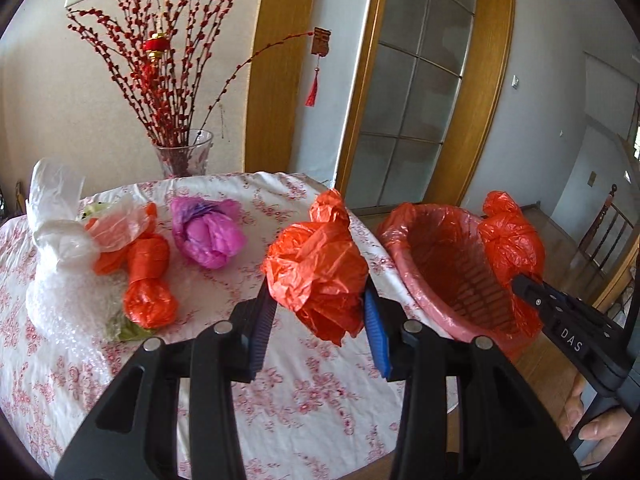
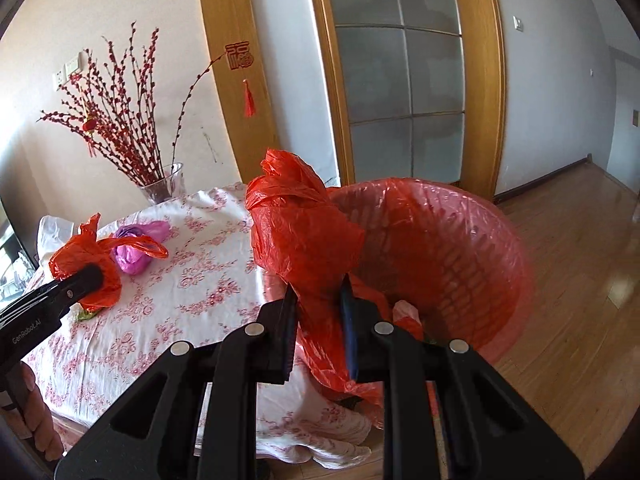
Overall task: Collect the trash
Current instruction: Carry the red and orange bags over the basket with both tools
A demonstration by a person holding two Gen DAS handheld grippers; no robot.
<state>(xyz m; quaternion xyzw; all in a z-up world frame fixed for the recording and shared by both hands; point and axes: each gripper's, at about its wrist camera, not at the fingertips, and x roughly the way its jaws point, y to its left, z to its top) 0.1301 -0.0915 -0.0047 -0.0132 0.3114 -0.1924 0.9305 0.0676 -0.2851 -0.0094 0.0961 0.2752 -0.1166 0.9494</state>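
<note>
My left gripper (image 1: 318,312) is shut on a crumpled red plastic bag (image 1: 316,264), held above the table near its right edge; it also shows in the right wrist view (image 2: 86,264). My right gripper (image 2: 318,316) is shut on another red plastic bag (image 2: 300,232), held at the rim of the pink bin (image 2: 460,248) lined with a red liner; this bag shows in the left wrist view (image 1: 508,240) over the bin (image 1: 436,256). A purple bag (image 1: 208,232), a tied red bag (image 1: 146,280) and white bubble wrap (image 1: 68,280) lie on the table.
The round table has a white cloth with red flowers (image 1: 312,400). A glass vase (image 1: 184,156) of red branches stands at the back by the wall. A wooden-framed glass door (image 1: 412,92) is behind. Wood floor (image 2: 580,280) lies right of the bin.
</note>
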